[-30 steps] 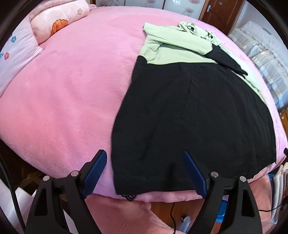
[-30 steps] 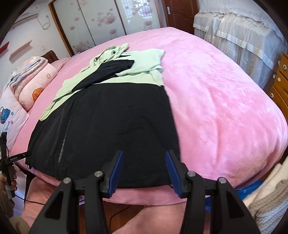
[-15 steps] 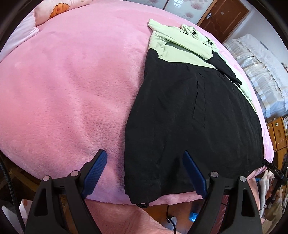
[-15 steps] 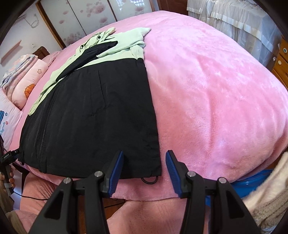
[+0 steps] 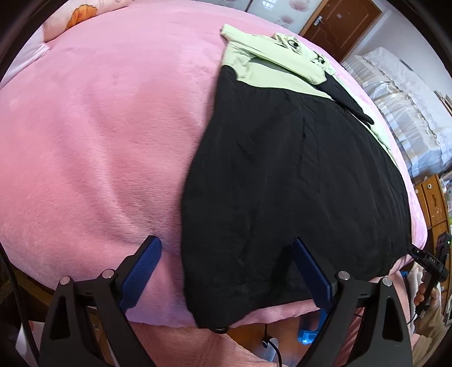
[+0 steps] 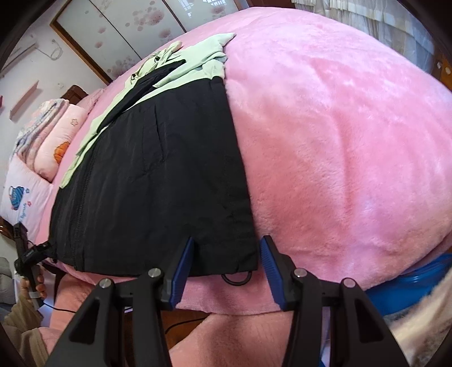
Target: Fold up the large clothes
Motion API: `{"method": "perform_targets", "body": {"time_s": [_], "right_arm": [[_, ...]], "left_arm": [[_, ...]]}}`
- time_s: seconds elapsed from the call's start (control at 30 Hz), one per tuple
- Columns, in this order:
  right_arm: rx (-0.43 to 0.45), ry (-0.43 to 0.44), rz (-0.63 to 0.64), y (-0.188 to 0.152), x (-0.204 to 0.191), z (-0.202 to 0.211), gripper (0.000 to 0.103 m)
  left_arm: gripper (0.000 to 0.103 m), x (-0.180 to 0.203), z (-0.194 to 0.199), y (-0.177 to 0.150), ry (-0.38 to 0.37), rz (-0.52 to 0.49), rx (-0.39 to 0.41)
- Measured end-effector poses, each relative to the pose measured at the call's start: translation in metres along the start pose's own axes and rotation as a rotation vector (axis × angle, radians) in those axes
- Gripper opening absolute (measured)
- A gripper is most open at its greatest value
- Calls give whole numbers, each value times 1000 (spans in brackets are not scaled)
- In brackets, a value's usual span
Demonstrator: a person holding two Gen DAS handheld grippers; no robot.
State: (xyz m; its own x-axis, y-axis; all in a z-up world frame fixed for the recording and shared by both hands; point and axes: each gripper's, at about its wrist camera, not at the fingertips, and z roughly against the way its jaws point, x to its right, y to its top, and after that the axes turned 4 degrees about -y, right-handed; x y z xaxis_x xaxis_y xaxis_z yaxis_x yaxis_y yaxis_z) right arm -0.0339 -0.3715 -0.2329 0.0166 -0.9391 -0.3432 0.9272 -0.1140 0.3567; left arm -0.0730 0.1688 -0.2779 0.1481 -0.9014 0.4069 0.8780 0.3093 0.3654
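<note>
The jacket's [image 5: 282,183] bottom hem is partly hidden behind the left tongs' [image 5: 226,271] blue pads; whether they touch the cloth cannot be told. The pillow [image 5: 82,11] is cut off at the top edge — and a hand [image 5: 423,293] at the right rim shows only fingers.

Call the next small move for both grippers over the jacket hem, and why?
Probably lower both a little further so the pads straddle the hem, then close. The jacket lies flat on the pink bed, sleeves already folded in. The left gripper, jaws opening, frames one bottom corner; the right gripper frames the other. Neither visibly pinches cloth yet.
</note>
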Motion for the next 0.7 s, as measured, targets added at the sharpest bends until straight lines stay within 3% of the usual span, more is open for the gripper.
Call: {"method": "perform_targets", "body": {"time_s": [0.07, 0.1, 0.13, 0.17, 0.23, 0.33, 0.43, 0.53, 0.7], "right_arm": [[-4, -1, 5, -1, -1, -3, 41], [-2, 6, -1, -2, -1, -1, 33], [7, 9, -12, -2, 0, 0, 28], [11, 17, -18, -2, 0, 1, 26], [31, 16, -13, -2, -3, 6, 24], [70, -23, 28, -2, -14, 22, 23], [81, -72, 81, -3, -21, 26, 22], [19, -106, 72, -3, -18, 4, 22], [31, -107, 64, -4, -17, 7, 25]], "left_arm": [[78, 6, 1, -1, -4, -16, 4], [58, 7, 1, -1, 11, -23, 4], [46, 9, 0, -2, 30, -27, 0], [40, 9, 0, -1, 35, -20, -3], [15, 8, 4, 1, 27, -2, 5], [9, 11, 18, 3, 54, -12, 23], [9, 17, 11, 0, 147, -78, -8], [9, 10, 2, 1, 149, -34, -31], [17, 9, 6, 2, 143, -23, -37]]}}
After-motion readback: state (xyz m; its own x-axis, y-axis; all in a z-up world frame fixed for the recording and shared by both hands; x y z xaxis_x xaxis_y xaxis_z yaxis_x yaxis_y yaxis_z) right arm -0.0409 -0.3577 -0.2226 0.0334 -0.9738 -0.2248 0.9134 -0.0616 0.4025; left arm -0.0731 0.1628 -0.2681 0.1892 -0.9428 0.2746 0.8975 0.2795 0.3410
